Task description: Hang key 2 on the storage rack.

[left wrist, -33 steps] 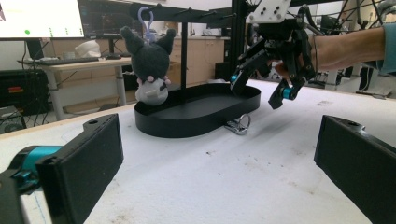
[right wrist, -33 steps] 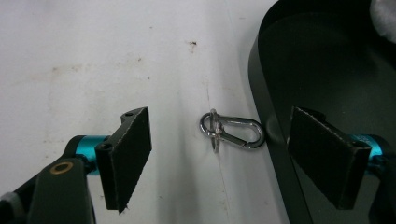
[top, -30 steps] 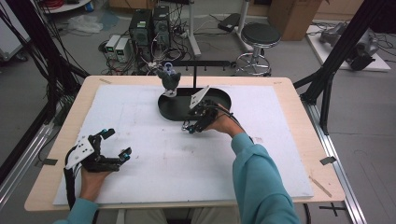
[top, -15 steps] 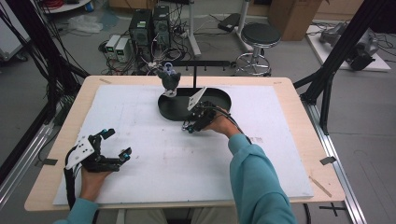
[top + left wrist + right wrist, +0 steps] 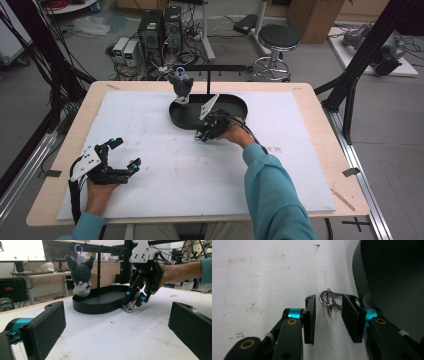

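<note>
From the high view, the right gripper (image 5: 204, 134) points down at the white mat (image 5: 150, 125) just beside the near rim of the black oval tray (image 5: 235, 102). The left gripper (image 5: 125, 155) rests well apart at the mat's near left, jaws spread wide.

In the left gripper view, its own two black jaws stand far apart with nothing between them. Ahead, the right gripper (image 5: 135, 298) hangs over a small metal clasp (image 5: 128, 308) lying against the tray's (image 5: 100, 306) wall. A dark plush toy (image 5: 80, 275) hangs above the tray.

In the right gripper view, the jaws have just been closing; the metal clasp (image 5: 329, 301) with its ring lies between them, a gap left at one pad (image 5: 310, 315).
</note>
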A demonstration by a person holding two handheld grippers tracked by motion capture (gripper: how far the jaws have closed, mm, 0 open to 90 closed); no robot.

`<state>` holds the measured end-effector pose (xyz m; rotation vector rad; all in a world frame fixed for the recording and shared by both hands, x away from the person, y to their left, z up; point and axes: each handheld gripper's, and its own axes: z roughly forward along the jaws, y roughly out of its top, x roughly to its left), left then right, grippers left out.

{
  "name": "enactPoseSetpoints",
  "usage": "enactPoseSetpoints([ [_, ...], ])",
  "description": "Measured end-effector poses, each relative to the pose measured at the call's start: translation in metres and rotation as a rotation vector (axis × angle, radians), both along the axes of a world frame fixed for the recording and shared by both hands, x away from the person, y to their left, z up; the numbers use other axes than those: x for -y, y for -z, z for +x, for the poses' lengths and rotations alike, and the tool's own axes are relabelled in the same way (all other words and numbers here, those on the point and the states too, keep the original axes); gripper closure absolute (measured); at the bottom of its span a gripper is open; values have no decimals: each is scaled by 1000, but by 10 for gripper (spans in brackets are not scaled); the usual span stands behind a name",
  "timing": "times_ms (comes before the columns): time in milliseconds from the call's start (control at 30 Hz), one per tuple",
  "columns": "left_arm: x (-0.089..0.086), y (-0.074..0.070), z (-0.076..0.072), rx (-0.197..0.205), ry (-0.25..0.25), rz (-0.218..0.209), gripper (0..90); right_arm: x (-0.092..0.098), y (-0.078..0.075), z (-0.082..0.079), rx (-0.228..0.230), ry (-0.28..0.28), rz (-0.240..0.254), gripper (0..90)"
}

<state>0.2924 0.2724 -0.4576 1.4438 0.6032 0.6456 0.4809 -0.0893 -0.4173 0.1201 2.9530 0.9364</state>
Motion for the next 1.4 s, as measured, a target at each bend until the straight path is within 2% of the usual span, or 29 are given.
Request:
enactPoseSetpoints([
  [33, 0, 0, 0, 0, 0, 0, 17, 0, 0, 1, 12, -7, -1, 672],
  [200, 0, 0, 0, 0, 1, 1, 17, -1, 2, 1, 7, -9, -17, 699],
  [667, 0, 0, 0, 0, 2, 0, 17, -2, 1, 1, 21, -14, -16, 796],
  [1400, 0, 0, 0, 1, 3, -1, 17, -4, -1, -1, 41, -24, -25, 876],
])
